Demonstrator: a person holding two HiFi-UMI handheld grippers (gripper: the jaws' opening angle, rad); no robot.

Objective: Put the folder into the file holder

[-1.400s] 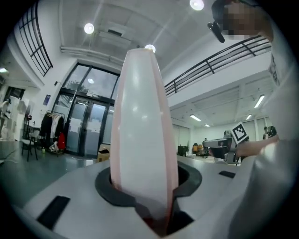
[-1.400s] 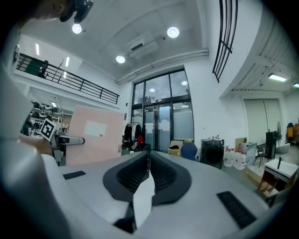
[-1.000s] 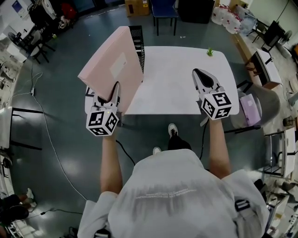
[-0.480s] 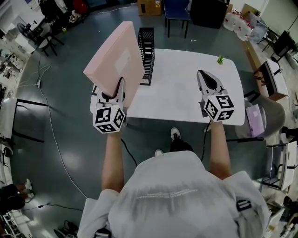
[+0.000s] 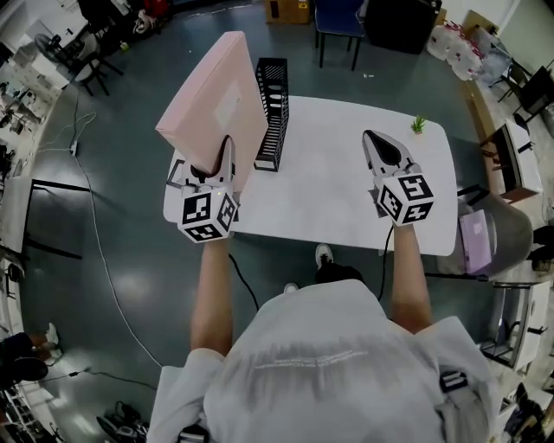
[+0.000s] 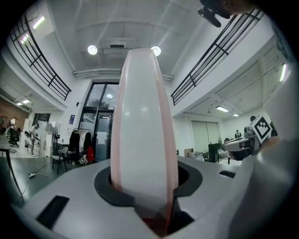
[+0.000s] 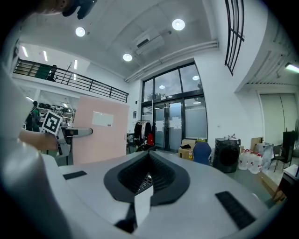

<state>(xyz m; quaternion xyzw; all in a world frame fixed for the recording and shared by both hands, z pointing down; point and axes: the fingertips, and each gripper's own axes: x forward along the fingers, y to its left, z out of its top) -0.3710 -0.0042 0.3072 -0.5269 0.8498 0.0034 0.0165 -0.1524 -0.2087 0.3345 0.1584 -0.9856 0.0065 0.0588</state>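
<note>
I hold a large pink folder (image 5: 216, 104) upright over the table's left end, with my left gripper (image 5: 212, 164) shut on its lower edge. In the left gripper view the folder's edge (image 6: 142, 121) stands clamped between the jaws of the left gripper (image 6: 145, 186). A black mesh file holder (image 5: 273, 112) stands on the white table (image 5: 338, 190), just right of the folder. My right gripper (image 5: 383, 149) hovers over the table's right part, shut and empty. In the right gripper view the right gripper (image 7: 148, 158) shows its jaws meeting, with the pink folder (image 7: 100, 135) off to the left.
A small green plant (image 5: 419, 124) sits at the table's far right corner. A blue chair (image 5: 339, 22) and a black box (image 5: 394, 22) stand behind the table. A grey seat (image 5: 502, 225) with a pale purple thing (image 5: 476, 242) on it is to the right. Cables lie on the floor at left.
Both grippers have moved forward over the table. The file holder, earlier mostly hidden behind the folder, now shows fully beside it. The folder stays clamped in the left gripper.
</note>
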